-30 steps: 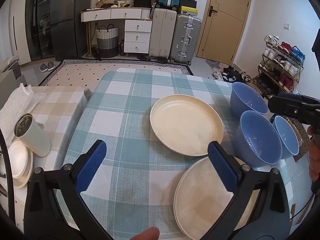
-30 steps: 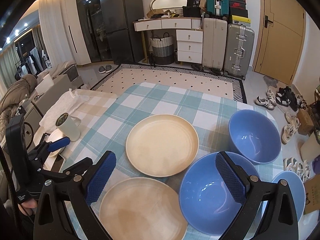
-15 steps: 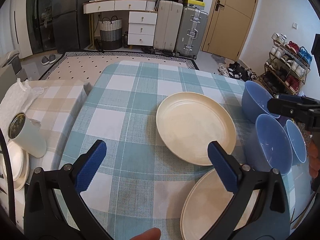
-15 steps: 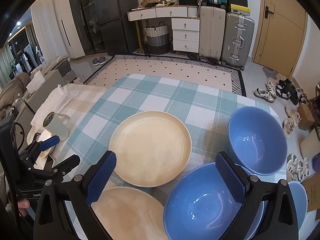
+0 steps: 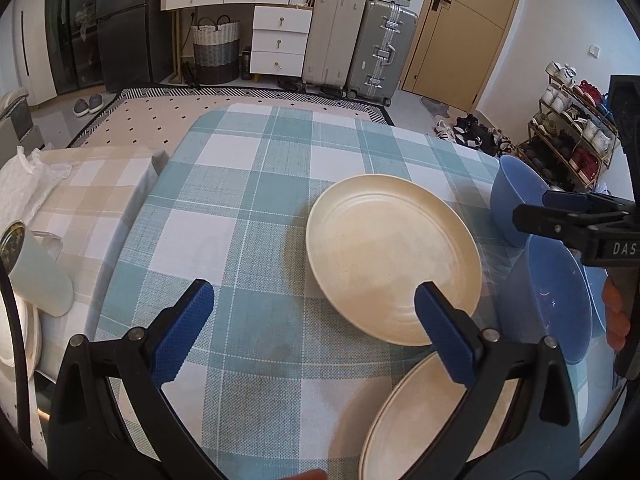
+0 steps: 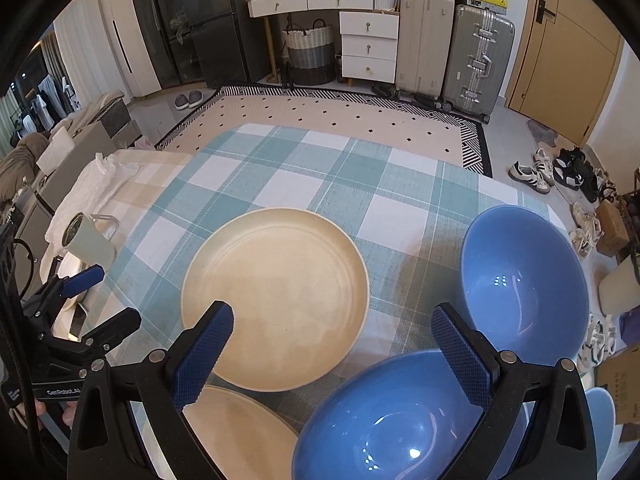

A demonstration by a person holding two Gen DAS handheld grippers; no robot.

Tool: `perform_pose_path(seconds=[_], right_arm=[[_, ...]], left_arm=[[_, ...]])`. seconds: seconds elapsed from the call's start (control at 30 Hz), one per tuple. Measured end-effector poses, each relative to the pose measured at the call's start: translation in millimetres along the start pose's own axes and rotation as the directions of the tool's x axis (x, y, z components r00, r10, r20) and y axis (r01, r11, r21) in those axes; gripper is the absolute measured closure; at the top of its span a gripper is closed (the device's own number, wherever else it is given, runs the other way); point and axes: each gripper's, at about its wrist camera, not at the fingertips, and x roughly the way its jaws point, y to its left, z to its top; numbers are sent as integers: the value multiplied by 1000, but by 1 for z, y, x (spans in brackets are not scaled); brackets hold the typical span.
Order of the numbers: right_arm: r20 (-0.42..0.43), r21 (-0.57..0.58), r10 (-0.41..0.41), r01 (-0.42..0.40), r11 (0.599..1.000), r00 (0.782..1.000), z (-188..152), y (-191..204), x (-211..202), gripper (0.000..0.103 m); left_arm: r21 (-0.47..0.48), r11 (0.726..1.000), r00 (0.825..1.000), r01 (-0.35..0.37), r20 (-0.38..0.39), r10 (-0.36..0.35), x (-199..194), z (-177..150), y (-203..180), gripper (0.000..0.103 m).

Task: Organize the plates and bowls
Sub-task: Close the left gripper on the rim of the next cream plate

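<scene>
— Both tools are empty, yes?

— Yes. The left gripper point(image 5: 314, 330) hangs with its jaws spread wide above the checked tablecloth point(image 5: 240, 184), nothing between them. The right gripper point(image 6: 332, 354) is just as wide and holds nothing, hovering over the near blue bowl point(image 6: 400, 420).

— Where does everything sit?

— The far cream plate point(image 6: 276, 296) lies flat mid-table, the near cream plate point(image 6: 236, 436) just beside it at the front edge. The far blue bowl point(image 6: 524, 284) stands at the right edge, and a third bowl point(image 6: 600, 420) peeks out behind the near one.

— What worries you?

— Those bowls look smooth and sit close to the table's right edge. I'd guess a pinch on a rim could slip or nudge one off. The near plate's rim lies low, so a jaw might scrape the cloth.

— Any direction to them?

— None really. They're round, so no long axis; all face mouth-up.
</scene>
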Motion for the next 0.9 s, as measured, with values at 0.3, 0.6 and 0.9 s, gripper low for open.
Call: perform_pose_path(seconds=[0.3,0.6,0.9], right_arm=[[-58,12,1,0,1000,998,4,-10,28,3],[-102,7,-1,2,1000,995,12,-15,50,11],[-152,-14,-1,-1,1000,988,15,-14,73,23]], left_arm=[[-3,1000,999,11,-51,-12,28,-1,-2,7],[2,1000,997,16,-81,-15,48,-1,-5,9],[9,1000,993,26,-114,-25,63,-3,-8,13]])
